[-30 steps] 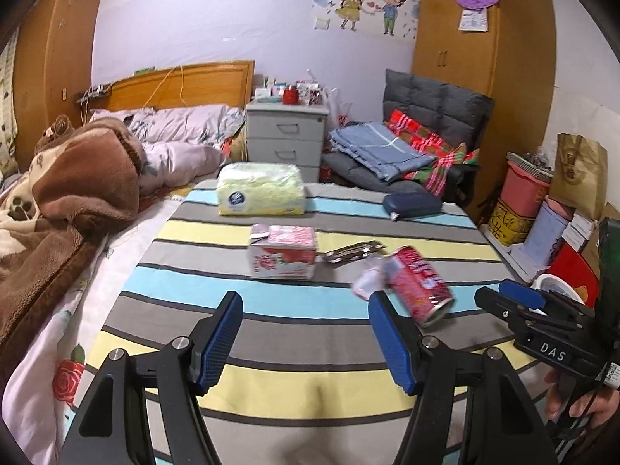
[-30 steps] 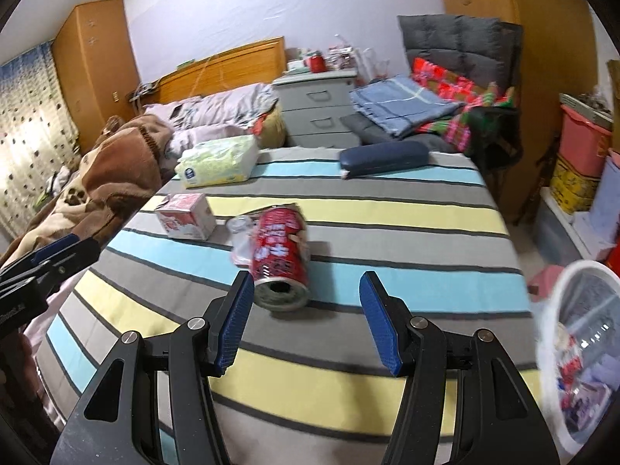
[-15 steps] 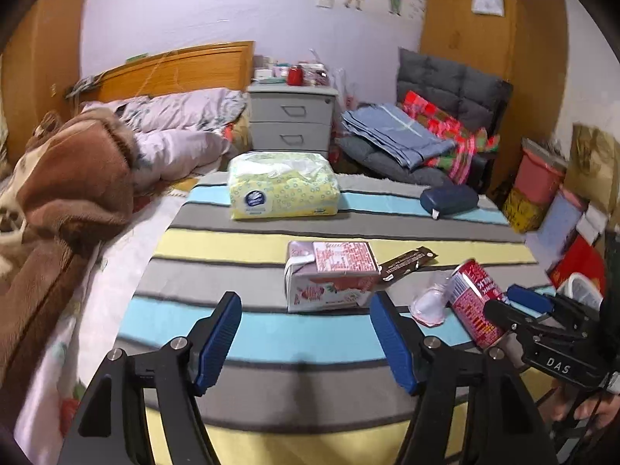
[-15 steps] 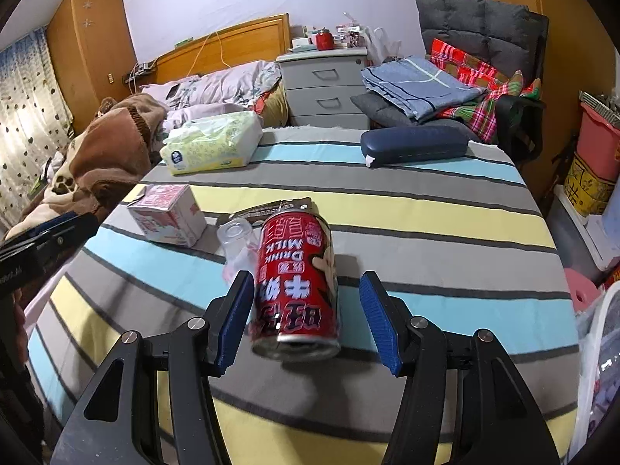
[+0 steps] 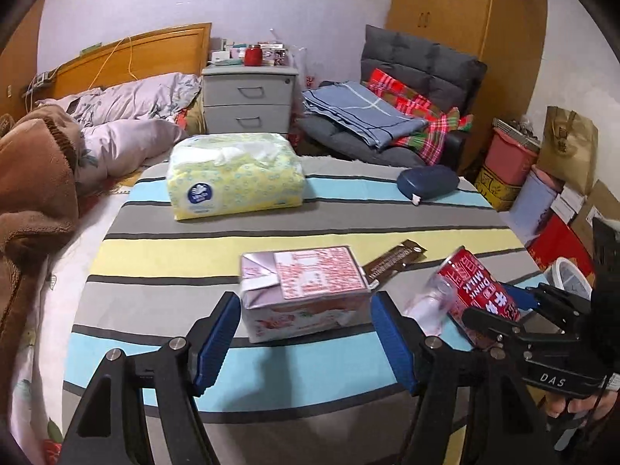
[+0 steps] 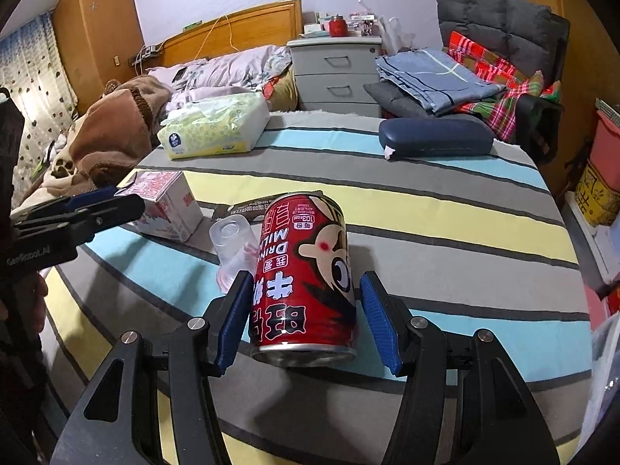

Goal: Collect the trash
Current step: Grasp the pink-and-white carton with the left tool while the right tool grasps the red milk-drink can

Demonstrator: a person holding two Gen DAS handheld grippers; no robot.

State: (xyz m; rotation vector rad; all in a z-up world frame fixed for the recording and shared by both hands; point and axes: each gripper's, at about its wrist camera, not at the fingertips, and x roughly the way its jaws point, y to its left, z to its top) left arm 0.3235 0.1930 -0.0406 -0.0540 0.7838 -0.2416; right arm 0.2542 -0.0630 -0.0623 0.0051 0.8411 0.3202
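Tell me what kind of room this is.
A bedroom, most likely: a bed with a wooden headboard and rumpled bedding, a grey nightstand, and a tall wooden wardrobe.

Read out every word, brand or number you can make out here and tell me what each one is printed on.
"DRINK MILK": red can, upside down in the right wrist view.
"103 kcal": same can, small label.
"DAS": right gripper body.
"GeeRobot.AI": left gripper body.
Large Chinese characters on the can, print on the pink carton, the brown wrapper and the tissue pack logo: too small or blurred to read.
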